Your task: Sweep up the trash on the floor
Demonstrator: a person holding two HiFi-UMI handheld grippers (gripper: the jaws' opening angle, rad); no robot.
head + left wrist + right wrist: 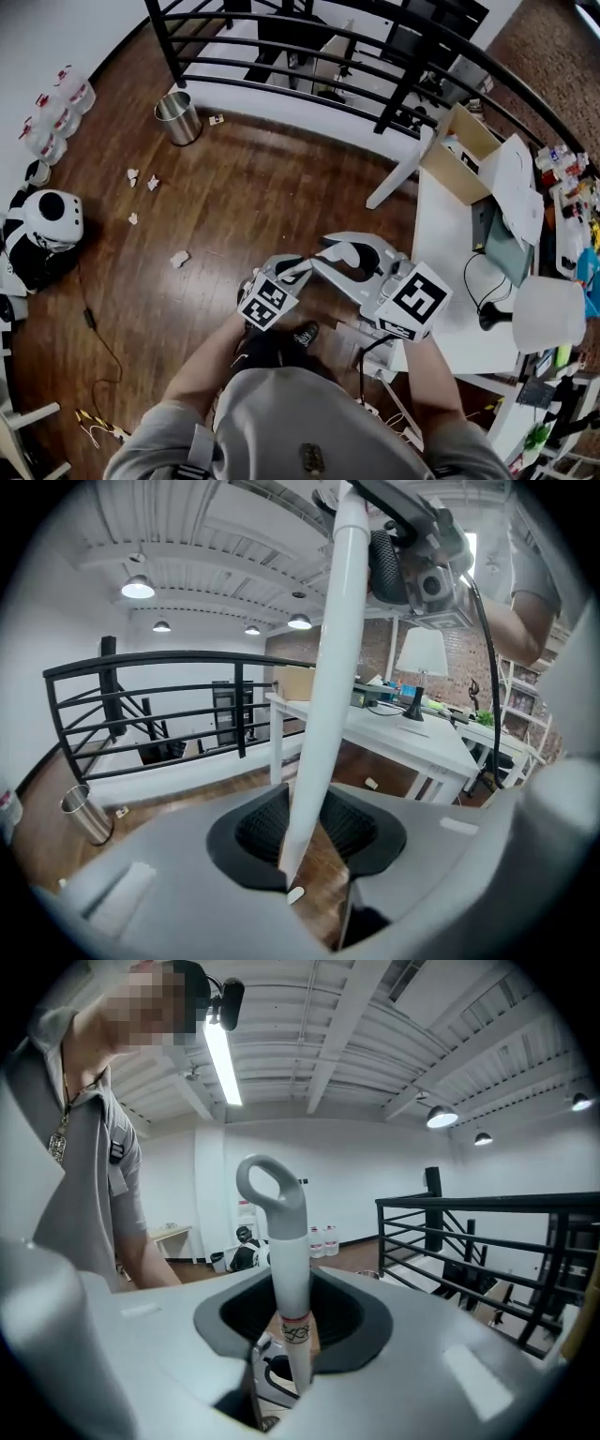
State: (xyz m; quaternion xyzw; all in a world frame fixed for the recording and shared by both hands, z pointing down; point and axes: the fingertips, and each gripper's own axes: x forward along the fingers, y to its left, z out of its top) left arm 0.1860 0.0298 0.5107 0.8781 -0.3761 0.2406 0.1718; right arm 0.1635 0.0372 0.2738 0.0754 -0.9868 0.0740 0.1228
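Observation:
A long white handle (328, 667) with a grey loop end (272, 1185) runs between both grippers, close in front of me. My left gripper (295, 270) is shut on its lower shaft, pads (261, 829) against the pole. My right gripper (333, 255) is shut on it just under the loop (352, 253). In the left gripper view the right gripper (412, 569) shows higher up the pole. The tool's head is hidden. Several crumpled paper scraps (179, 258) lie on the dark wood floor to the left, more (133, 218) further off, well away from both grippers.
A metal bin (178, 117) stands by the black railing (328, 56) at the back. A white desk (450, 234) with a cardboard box (459, 141) is on the right. Water bottles (56, 112), a white and black machine (47, 225) and a floor cable (94, 323) are at the left.

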